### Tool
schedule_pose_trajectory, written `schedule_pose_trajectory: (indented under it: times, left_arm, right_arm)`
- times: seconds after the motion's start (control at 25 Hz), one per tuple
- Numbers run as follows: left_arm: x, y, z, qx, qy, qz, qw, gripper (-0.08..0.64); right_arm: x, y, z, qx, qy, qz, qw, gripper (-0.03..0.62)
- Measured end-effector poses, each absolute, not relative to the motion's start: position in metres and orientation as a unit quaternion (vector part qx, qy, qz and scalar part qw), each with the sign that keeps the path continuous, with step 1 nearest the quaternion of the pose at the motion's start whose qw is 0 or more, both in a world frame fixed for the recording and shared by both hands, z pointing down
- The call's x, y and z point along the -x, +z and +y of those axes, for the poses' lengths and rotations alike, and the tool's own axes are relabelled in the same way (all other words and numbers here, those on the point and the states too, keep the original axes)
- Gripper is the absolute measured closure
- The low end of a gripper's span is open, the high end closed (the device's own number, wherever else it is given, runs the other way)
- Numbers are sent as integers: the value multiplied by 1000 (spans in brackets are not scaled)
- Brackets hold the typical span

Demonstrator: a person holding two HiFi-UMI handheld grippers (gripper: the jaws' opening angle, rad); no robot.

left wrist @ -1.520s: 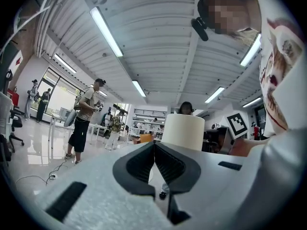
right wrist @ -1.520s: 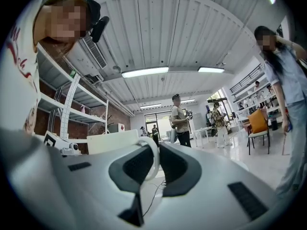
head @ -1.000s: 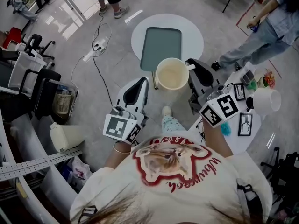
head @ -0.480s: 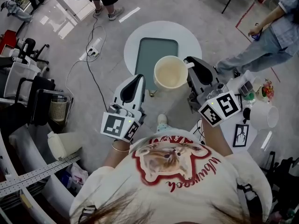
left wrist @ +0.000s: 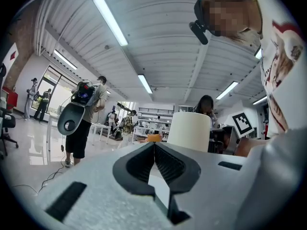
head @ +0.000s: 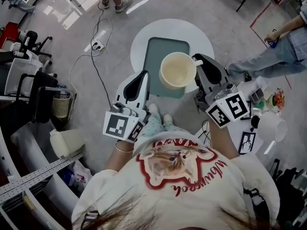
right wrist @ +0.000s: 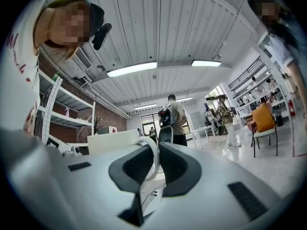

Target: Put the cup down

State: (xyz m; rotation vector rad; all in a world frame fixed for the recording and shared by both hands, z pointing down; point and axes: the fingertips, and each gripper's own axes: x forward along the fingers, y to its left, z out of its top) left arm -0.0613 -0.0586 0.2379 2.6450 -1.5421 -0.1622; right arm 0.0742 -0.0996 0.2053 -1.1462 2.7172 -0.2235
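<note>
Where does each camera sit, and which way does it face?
Head view: on the head, facing steeply down at cup and tray; shirt shows.
Left gripper view: on left tongs, tilted toward the ceiling; shut empty jaws, shirt show.
Right gripper view: on right tongs, tilted upward; jaws grip the cup's handle.
Shared: all show the cup.

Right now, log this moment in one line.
cup: held over tray | right gripper: shut on its handle | left gripper: shut, empty

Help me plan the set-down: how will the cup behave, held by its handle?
Probably rigid: the cup shows a clean round rim. Likely light, since its inside looks empty. Held only by its handle in the right gripper, it may tilt on touching the tray.
</note>
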Motion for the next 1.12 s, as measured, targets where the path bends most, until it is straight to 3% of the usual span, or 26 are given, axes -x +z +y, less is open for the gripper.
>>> schedule_pose_trajectory:
  times: [1.12]
  left_arm:
    - [100, 238, -211, -904, -52, -424, 35, 546]
  right_arm:
    - [-38, 204, -220, 456, -64, 882, 102, 540]
